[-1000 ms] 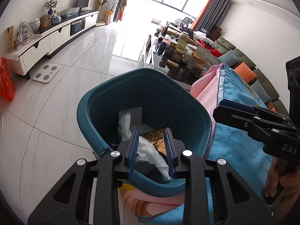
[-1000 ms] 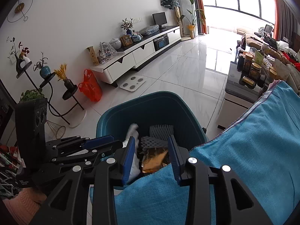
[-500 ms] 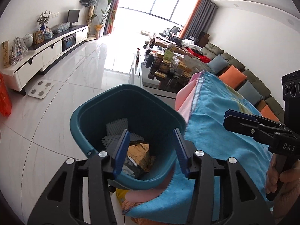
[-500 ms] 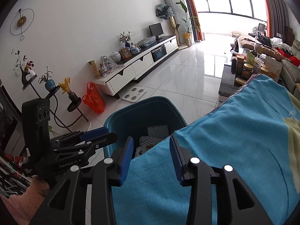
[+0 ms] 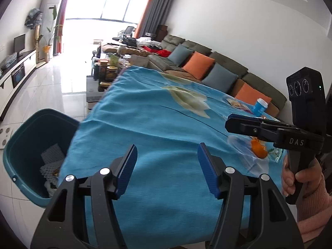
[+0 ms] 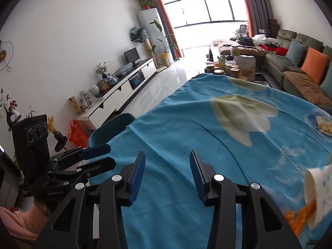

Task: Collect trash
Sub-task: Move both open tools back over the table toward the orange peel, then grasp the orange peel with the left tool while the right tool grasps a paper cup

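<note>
Bin (image 5: 27,137) now sits off at the left edge of my left view, and inside it I make out only foam netting (image 5: 51,161); a second ago white paper sat between the left fingers over it, so I judge that piece dropped. My left gripper (image 5: 167,169) and right gripper (image 6: 167,174) both hang wide open and empty over the blue tablecloth (image 5: 157,128). Remaining trash lies to my right: tipped paper cup (image 6: 318,195), orange peel (image 5: 258,148), snack wrapper (image 6: 323,125).

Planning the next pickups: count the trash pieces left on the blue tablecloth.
4 visible: paper cup on its side, orange peel beside it, snack wrapper farther back, blue cup near the sofa. Others may be hidden.
</note>
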The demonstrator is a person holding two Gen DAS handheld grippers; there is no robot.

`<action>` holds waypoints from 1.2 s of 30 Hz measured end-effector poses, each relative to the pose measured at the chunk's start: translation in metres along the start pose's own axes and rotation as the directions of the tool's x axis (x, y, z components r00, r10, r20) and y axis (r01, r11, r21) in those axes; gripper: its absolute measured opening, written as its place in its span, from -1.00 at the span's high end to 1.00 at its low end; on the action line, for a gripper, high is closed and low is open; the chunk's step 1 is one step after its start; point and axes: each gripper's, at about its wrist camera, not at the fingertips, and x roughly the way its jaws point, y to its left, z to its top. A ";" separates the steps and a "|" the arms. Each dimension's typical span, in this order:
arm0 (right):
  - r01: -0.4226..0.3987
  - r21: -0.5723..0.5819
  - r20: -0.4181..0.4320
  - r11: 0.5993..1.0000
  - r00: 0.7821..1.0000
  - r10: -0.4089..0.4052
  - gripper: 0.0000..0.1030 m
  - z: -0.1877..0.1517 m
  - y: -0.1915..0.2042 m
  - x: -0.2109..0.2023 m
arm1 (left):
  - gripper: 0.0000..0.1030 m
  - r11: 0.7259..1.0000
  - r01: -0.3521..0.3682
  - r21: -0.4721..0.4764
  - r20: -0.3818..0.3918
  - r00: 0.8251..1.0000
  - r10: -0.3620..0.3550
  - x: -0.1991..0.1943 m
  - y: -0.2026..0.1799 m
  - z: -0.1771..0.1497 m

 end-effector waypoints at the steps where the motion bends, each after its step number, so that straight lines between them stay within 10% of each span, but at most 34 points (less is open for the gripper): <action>1: 0.023 0.021 0.011 1.000 1.000 -0.023 0.18 -0.004 -0.009 -0.009 | -0.16 1.000 0.018 0.012 -0.013 1.000 -0.018 0.007 -0.010 -0.001; 18: 0.264 0.273 0.114 0.925 0.946 -0.304 0.17 -0.048 -0.132 -0.101 | -0.18 0.945 0.261 0.195 -0.203 0.954 -0.221 0.086 -0.156 -0.009; 36: 0.296 0.361 0.064 0.884 0.938 -0.340 0.10 -0.059 -0.199 -0.094 | -0.21 0.929 0.314 0.194 -0.351 0.907 -0.233 0.141 -0.213 -0.010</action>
